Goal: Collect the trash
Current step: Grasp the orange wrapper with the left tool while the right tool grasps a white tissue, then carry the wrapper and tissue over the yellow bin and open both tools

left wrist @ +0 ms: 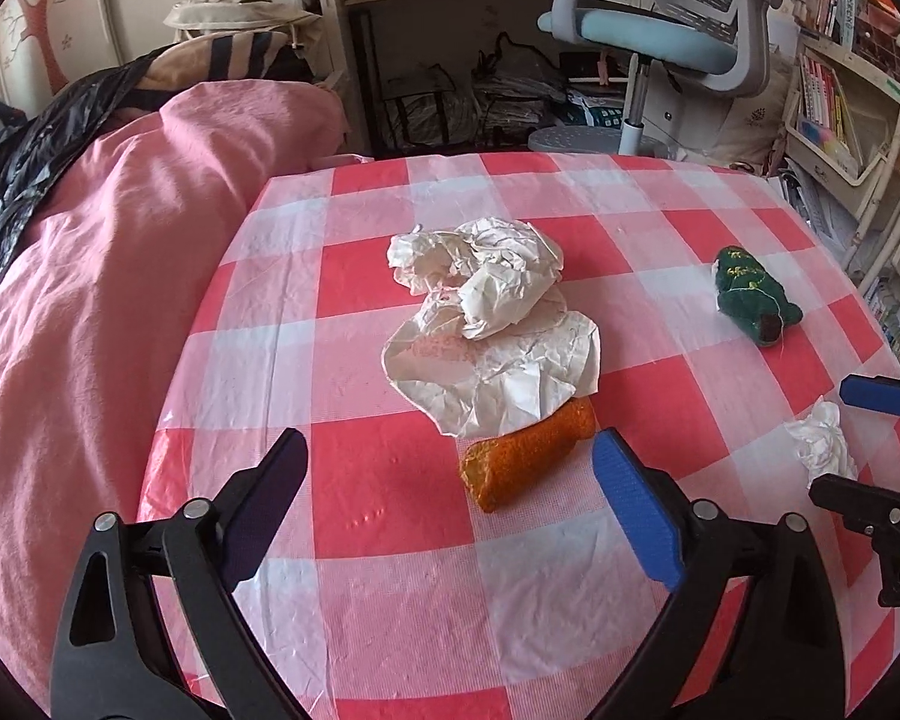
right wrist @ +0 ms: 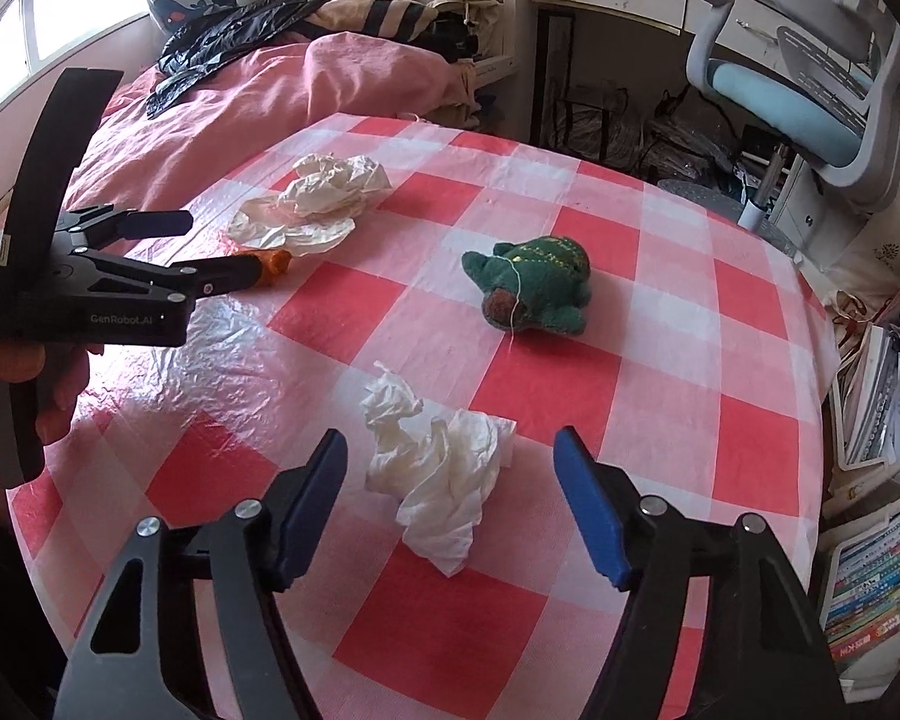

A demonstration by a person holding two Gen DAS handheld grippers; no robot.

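On the checked surface (right wrist: pixel 660 312): trash lies loose
Right tool (right wrist: pixel 450 504): agape over small tissue (right wrist: pixel 438 480); straddle, pinch its bulk
Left tool (left wrist: pixel 450 498): agape, empty, near orange roll (left wrist: pixel 525 459)

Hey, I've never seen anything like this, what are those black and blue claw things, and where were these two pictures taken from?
Those are handheld tongs; a person holds one in each hand, and each carries a camera looking along its fingers. One picture is from the left tongs, the other from the right tongs. Both are open and hold nothing. On the checked tablecloth lie a big crumpled paper wrapper, an orange roll partly under it, a green plush toy and a small crumpled tissue, which sits just ahead of the right tongs.
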